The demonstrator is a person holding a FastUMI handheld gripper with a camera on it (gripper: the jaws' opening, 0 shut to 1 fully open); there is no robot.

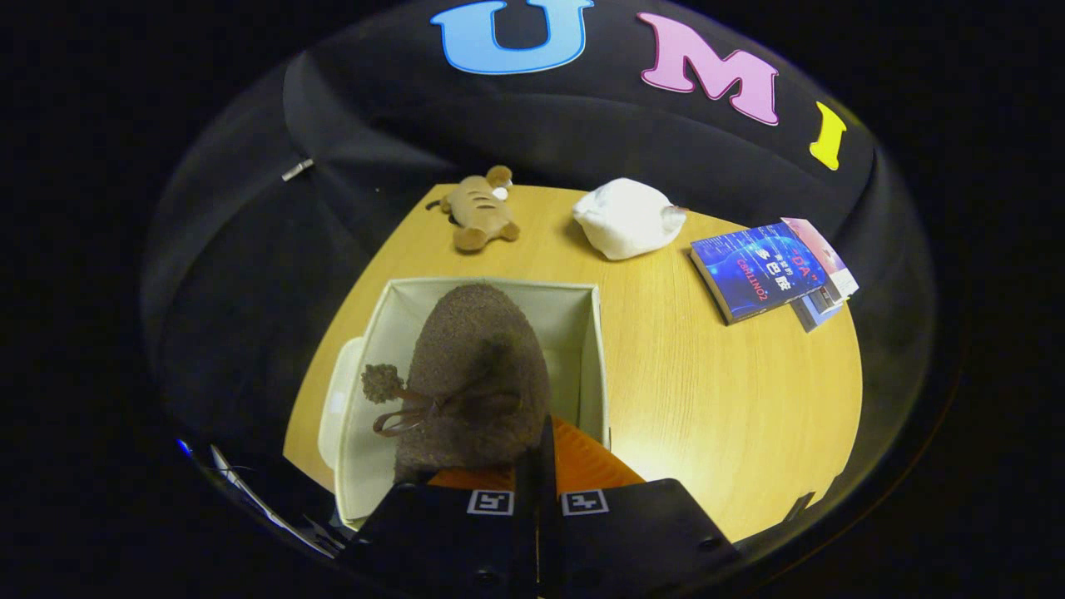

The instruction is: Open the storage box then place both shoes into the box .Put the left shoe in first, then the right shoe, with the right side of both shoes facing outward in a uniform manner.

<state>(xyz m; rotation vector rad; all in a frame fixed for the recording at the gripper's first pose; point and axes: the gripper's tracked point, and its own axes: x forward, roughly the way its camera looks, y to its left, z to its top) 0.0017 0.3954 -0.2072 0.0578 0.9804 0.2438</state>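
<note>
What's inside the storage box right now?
One brown fuzzy shoe with a pompom lace, held toe-forward over the open box by the closed fingers. The shoe covers most of the box floor, so a second shoe underneath cannot be ruled out.

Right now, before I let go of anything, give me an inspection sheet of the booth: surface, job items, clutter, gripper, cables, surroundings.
Surface: light wooden table, bare on the side away from the box.
Job's things: open fabric storage box; brown fuzzy shoe with a bow and pompom hangs over its opening, orange sole toward the fingers. Second shoe: nothing seen.
Clutter: striped plush toy, white bundle, stacked books, all beyond the box. Pale lid-like piece beside the box.
Gripper: gripper fingers closed together at the shoe's sole edge; grip looks held.
Cables: nothing seen.
Surroundings: black cloth wall.
</note>
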